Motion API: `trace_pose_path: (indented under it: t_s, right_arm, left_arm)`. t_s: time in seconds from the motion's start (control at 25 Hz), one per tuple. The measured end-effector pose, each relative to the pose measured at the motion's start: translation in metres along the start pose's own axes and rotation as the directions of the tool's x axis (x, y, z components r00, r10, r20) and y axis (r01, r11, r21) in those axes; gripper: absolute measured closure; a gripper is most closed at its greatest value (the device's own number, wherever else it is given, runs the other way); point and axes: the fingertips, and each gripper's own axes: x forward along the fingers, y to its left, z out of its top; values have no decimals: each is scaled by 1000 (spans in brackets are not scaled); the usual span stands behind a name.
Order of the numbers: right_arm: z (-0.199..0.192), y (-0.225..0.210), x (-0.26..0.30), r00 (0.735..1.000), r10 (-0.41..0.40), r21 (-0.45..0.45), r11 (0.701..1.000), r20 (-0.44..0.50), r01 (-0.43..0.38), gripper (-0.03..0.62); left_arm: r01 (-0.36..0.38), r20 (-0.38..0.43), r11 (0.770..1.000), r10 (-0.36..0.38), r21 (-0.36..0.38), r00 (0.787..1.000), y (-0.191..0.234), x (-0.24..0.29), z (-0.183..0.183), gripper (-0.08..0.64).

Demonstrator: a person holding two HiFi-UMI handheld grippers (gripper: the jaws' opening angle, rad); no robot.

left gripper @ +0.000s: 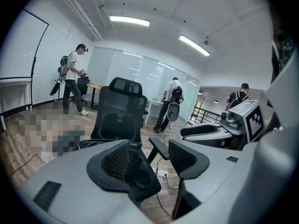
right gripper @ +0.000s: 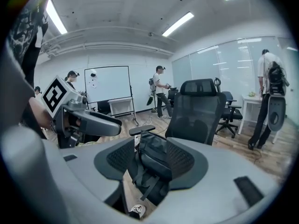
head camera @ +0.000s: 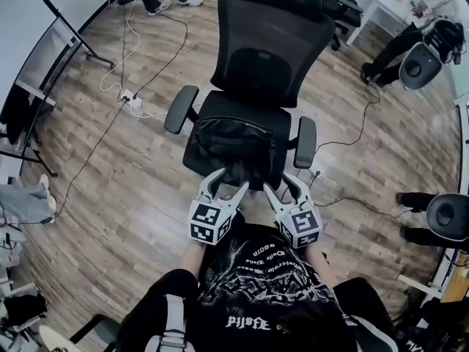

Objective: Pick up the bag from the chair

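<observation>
floor: wood floor lay all around | wires: a white power strip sat on it with a long white cord | back wall: a whiteboard stood there | people: a person stood far off

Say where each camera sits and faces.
Head view: on the head, looking steeply down at bag on chair; left gripper, right gripper, shirt show.
Left gripper view: on that gripper, facing the chair; open jaws show.
Right gripper view: on that gripper, facing the bag; open jaws show.
Both gripper views share the chair's backrest.
</observation>
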Motion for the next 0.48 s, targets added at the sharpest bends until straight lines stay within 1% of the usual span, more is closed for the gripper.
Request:
trace_pose_path:
  t_s: [0.24,0.36,0.48]
  right_arm:
    - [13,-15,37,998,-57,38,998,-8,57,372]
    - [13,-19,47,998,-64,59,996,-23,65,371]
    - [15,-20,61,998,-53,61,997,-27,55,372]
  left_arm:
    - [33,-18,999,-33,23,999,37,22,20,290]
    - [27,-27,999,-27,18,999,50,23,23,290]
    - [10,-36,1000,-10,6,999,65,24,21,290]
